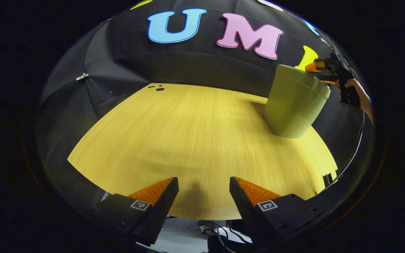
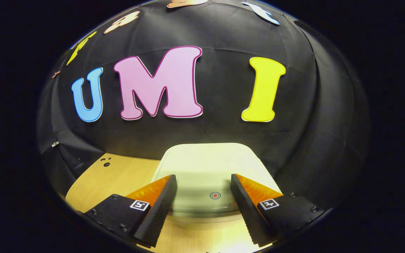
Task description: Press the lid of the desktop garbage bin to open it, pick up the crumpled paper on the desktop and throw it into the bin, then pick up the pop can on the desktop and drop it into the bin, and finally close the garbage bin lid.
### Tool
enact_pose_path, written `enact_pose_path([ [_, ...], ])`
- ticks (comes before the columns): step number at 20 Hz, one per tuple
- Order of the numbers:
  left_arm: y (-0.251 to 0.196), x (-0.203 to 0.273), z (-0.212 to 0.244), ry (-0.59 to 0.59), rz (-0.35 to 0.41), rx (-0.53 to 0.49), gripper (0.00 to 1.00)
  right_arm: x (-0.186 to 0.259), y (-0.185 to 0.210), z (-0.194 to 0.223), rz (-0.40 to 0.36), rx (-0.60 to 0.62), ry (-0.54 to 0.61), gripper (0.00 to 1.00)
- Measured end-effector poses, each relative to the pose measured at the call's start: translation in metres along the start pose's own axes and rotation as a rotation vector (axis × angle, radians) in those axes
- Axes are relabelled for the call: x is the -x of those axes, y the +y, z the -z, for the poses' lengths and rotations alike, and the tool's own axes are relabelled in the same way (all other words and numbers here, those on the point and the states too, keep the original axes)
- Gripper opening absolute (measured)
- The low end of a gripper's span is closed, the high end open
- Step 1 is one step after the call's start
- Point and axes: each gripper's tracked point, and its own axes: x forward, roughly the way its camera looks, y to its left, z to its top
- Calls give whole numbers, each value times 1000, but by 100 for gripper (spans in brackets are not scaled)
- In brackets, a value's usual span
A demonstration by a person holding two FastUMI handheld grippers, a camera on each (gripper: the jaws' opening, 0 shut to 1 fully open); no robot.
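The pale wood-grain bench (image 1: 195, 140) spreads out ahead of your left gripper (image 1: 204, 196), bare across its middle; neither the crumpled paper nor the pop can lies on the stretch you are facing. Ahead and to the right of that gripper stands the olive-green, tapered plastic garbage bin (image 1: 292, 105), with its lid sitting flat on top.

From above, the bin's pale, rounded-square lid (image 2: 206, 161) lies directly under and ahead of your right gripper (image 2: 203, 196). Its fingers stand wide apart and hold nothing, straddling the near part of the lid. In the left gripper view you see the same right gripper (image 1: 323, 72) over the bin's far top edge, with your hand (image 1: 359, 95) behind it.

Your left gripper is also spread wide and empty, low over the bench's near edge.

With the lid down and no litter on the bench ahead of you, this could be the opening press or the final closing; I cannot tell which.

Between the right gripper's fingers, just ahead of the tips, sits a small round red-centred mark (image 2: 215, 195) on the lid. That is probably the press point. The next move likely calls for a short, straight push down there with one fingertip, squarely enough that the light bin does not tip or slide.

No brand or readable writing shows on the bin. Each finger carries a small square black-and-white coded tag (image 2: 139, 205), not text.
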Motion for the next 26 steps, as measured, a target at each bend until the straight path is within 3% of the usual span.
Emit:
enact_pose_path([
  [14, -8, 9, -6, -33, 27, 2, 94, 1, -1, 3, 18, -17, -71, 97],
  [17, -11, 9, -30, -86, 34, 5, 94, 14, -5, 3, 37, 2, -76, 96],
  [26, -28, 50, -120, -327, 55, 7, 94, 102, -9, -39, 39, -15, -274, 96],
])
